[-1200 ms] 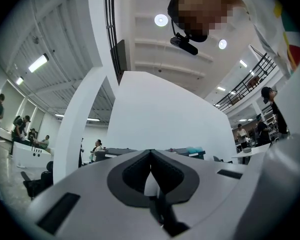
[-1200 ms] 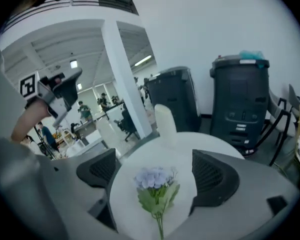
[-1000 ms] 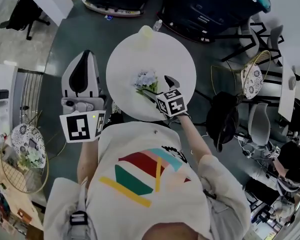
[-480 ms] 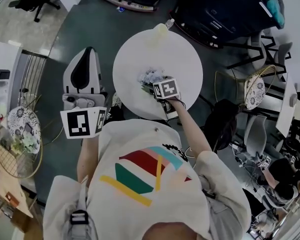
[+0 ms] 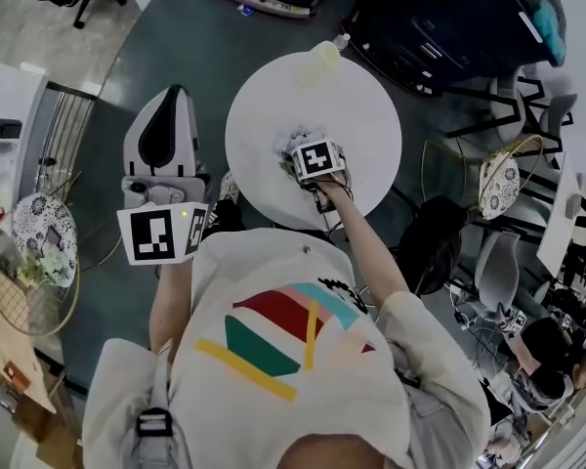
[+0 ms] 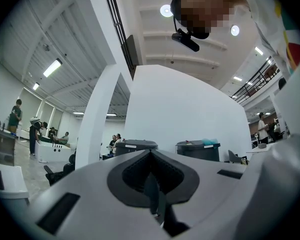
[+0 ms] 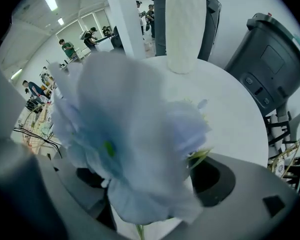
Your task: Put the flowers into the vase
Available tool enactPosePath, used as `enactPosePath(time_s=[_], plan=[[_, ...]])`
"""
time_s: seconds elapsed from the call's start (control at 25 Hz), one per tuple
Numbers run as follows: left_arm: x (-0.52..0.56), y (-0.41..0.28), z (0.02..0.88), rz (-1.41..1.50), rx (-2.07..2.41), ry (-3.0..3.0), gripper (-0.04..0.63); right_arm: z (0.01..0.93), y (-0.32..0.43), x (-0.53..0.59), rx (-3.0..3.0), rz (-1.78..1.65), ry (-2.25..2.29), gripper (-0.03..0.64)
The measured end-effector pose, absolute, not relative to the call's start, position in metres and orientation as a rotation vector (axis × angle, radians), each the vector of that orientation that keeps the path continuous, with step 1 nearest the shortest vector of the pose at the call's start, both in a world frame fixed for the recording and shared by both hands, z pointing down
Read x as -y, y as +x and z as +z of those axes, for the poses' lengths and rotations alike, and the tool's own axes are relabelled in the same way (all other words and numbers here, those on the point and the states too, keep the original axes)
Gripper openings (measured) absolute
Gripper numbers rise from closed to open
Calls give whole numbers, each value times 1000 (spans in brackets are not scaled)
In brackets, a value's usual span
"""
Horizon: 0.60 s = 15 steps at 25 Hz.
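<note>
Right gripper over the flowers on the round table

My right gripper (image 5: 308, 154) is down near the middle of the white table (image 5: 371, 115), its 2 jaws spread wide with the pale blue flowers (image 7: 125, 134) sitting between them; bare tabletop shows in the gap, and 1 thin green stem runs down toward the camera, so nothing is pinched. The flowers lie on the table near its center. The pale vase (image 5: 322, 55) stands upright at the table's far edge, well apart from the flowers. My left gripper (image 6: 152, 194) hangs off the table's left side over the grey floor (image 5: 176, 57), tipped upward, its jaws pressed together on nothing.
</note>
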<state>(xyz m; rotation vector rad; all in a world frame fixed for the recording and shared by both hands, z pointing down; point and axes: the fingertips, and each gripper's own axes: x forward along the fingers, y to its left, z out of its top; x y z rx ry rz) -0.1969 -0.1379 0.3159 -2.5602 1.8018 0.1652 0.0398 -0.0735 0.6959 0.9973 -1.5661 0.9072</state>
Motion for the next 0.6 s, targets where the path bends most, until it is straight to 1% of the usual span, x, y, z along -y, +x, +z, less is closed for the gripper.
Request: enactPosePath(time_s=[0.16,0.48,0.6], plan=[[134,-196,317,170,-1793,-2568,6,696,38,71,1559,889,987,451],[131,-200,311,185,-1803,-2545,6,690,32,66,1623,900,976,329],[129,-199,309,184,-1796,-2542,6,677,31,66,1697,888,998,316]])
